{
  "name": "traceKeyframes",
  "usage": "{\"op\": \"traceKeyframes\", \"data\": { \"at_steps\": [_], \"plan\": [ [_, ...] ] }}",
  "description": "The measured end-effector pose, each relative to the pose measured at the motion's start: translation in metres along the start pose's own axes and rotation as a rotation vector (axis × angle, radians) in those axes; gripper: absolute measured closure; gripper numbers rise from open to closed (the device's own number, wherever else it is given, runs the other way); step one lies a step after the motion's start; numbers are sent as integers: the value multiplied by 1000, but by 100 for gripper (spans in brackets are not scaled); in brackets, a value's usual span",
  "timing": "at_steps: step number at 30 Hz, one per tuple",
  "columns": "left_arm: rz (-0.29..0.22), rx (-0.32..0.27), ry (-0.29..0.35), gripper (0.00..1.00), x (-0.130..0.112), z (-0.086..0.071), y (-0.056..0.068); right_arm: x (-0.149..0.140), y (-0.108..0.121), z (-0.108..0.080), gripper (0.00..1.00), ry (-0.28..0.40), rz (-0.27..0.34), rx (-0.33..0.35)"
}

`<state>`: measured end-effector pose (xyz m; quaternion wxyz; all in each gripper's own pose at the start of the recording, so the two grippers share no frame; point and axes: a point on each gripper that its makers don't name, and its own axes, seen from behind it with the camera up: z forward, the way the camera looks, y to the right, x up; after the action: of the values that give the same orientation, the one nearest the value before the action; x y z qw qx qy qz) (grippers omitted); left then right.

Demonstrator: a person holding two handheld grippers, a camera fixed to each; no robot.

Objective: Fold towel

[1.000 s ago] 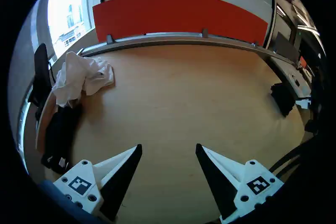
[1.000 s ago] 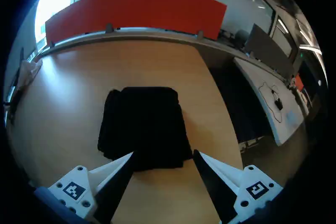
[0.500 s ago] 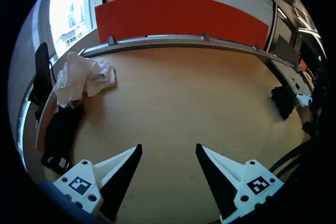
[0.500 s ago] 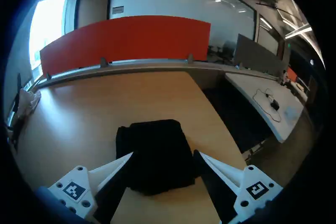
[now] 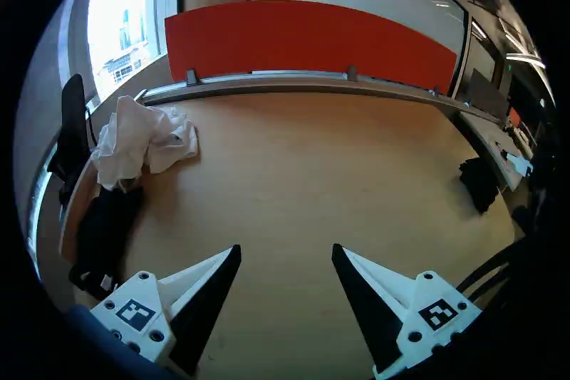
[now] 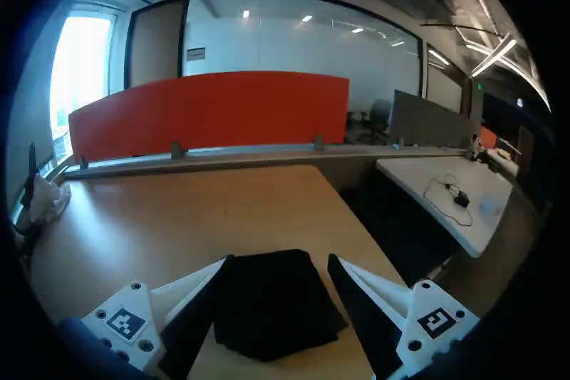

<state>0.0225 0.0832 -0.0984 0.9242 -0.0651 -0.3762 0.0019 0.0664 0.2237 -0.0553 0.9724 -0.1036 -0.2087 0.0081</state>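
In the right gripper view, the right hand-held gripper [image 6: 279,259] has its fingers spread apart and clamps nothing. The folded black towel [image 6: 274,305] lies flat on the wooden surface [image 6: 178,223], showing in the gap between them. Whether they touch it I cannot tell. The towel sits at the end of the surface farthest from the red panel [image 6: 206,113], close to the side edge that runs up to the panel's right end. Between the towel and the panel the wood is bare. Past that side edge a white desk [image 6: 449,198] stands apart, beyond the panel's right end.

In the left gripper view, the left hand-held gripper [image 5: 285,247] is likewise spread wide and holds nothing, over bare wood. The black towel [image 5: 479,182] shows small at the right edge, well short of the panel [image 5: 306,38]. A dark cloth [image 5: 103,230] hangs over the left edge. A crumpled white cloth [image 5: 146,139] lies nearer the panel's left end, with a chair [image 5: 71,130] just outside that edge. From the fingers to the panel the middle of the surface [image 5: 306,159] lies open.
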Motion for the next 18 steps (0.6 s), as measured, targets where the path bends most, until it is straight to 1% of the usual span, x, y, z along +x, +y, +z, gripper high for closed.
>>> {"op": "traceKeyframes", "data": {
  "at_steps": [5, 9, 14, 18],
  "plan": [
    [-9, -4, 25, 6, 8, 1, 0, 29, -7, -5, 0, 93, 4, -4],
    [-15, -3, 51, 6, 16, 2, 0, 45, -14, -8, 0, 152, -1, -4],
    [-14, 5, 95, 6, 27, 2, -2, 53, -25, -12, 0, 177, -9, 6],
    [-11, 9, 159, 6, 43, -1, -3, 55, -32, -13, 0, 181, -21, 16]
  ]
}}
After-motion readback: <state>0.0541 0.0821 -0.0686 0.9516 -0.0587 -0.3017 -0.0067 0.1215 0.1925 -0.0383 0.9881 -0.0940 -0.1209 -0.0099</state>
